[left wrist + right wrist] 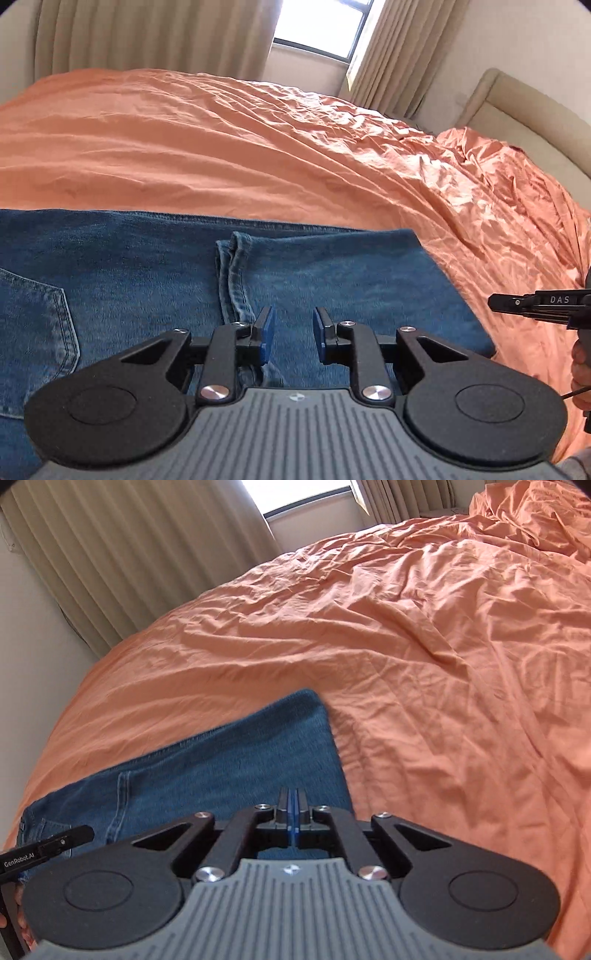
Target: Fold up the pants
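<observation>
Folding further, treat the jeans (147,266) as a thick stack: they lie flat on the orange bedsheet (258,147), legs doubled back so a hem (232,258) sits mid-panel beside the back pocket (33,321). Your left claw (293,332) hovers over the denim with its blue pads apart, gripping nothing; your right claw (292,812) is pressed together over the folded end, and you cannot tell whether cloth is caught. Bite every layer at one edge, lift evenly, and keep the hem from sliding.
</observation>
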